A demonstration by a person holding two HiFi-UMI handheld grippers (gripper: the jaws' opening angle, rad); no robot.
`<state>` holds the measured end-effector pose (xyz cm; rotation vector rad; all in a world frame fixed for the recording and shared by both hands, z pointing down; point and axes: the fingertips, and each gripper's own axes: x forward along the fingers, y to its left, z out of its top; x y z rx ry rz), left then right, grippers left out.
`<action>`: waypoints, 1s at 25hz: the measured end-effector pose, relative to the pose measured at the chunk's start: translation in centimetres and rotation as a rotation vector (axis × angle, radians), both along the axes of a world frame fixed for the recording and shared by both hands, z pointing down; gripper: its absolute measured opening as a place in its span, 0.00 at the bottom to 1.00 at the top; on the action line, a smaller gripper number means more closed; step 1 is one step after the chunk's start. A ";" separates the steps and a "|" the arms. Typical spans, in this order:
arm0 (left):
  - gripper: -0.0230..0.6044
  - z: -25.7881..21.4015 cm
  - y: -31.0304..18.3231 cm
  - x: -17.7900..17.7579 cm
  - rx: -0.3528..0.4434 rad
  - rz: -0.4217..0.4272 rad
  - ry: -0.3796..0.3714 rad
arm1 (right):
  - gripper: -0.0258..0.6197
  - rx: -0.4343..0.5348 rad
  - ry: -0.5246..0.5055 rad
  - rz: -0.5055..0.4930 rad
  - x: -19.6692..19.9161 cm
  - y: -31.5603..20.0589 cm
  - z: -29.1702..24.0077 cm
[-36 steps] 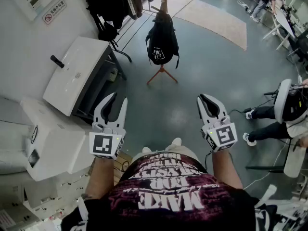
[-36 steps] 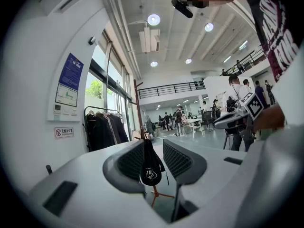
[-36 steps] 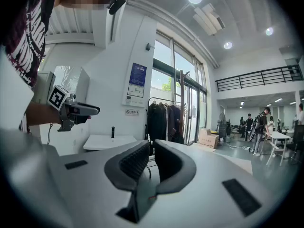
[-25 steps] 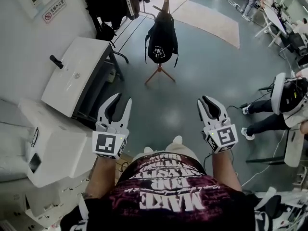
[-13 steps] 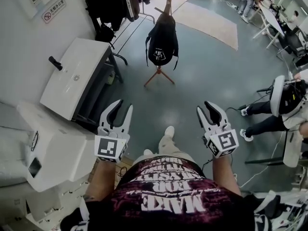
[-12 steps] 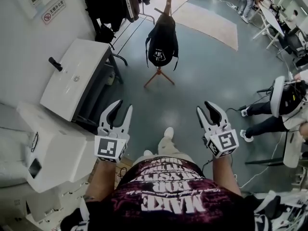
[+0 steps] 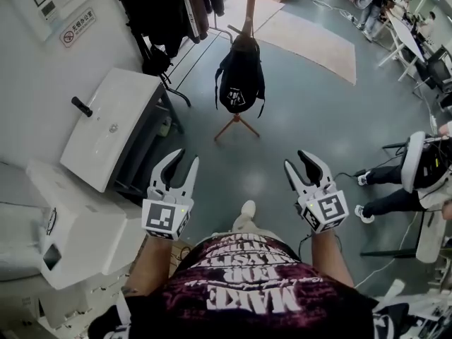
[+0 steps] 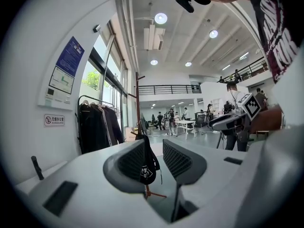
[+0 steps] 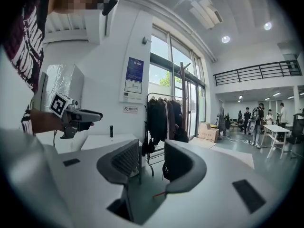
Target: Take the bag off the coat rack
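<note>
A wide hall with a grey floor (image 7: 296, 111). A rail of dark coats (image 7: 169, 6) and a white cabinet (image 7: 113, 126) stand along the wall on the left. The coat rack (image 7: 247, 2), a wooden pole on spread feet, stands on open floor ahead of the person. The black bag (image 7: 240, 76) hangs against the pole by its top, its long axis upright and its bottom clear of the feet.

Both grippers are held low, well apart from the bag, which lies straight ahead about midway between them, so neither looks clearly nearer. The left gripper (image 7: 185, 157) has its jaws parted and empty. In the left gripper view the bag (image 8: 146, 166) shows far off through their gap, so this one is already aimed at it. The right gripper (image 7: 296, 159) has its jaws opening with nothing between them, and it points a little to the left of the bag. Judging from this, the person must walk closer before either gripper can reach up to the bag's top.
</note>
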<state>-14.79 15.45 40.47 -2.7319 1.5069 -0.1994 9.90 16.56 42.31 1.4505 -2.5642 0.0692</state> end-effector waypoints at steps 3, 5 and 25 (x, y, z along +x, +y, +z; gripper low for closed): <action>0.21 0.2 -1.9 0.9 -0.015 -0.008 0.016 | 0.31 -0.012 -0.005 -0.020 0.4 -1.9 0.3; 0.21 0.2 -3.1 1.4 -0.018 -0.014 0.015 | 0.31 -0.021 -0.006 -0.036 0.4 -3.1 0.6; 0.21 -1.1 -11.2 6.1 0.009 -0.096 0.015 | 0.32 -0.031 -0.070 -0.120 4.9 -11.4 0.2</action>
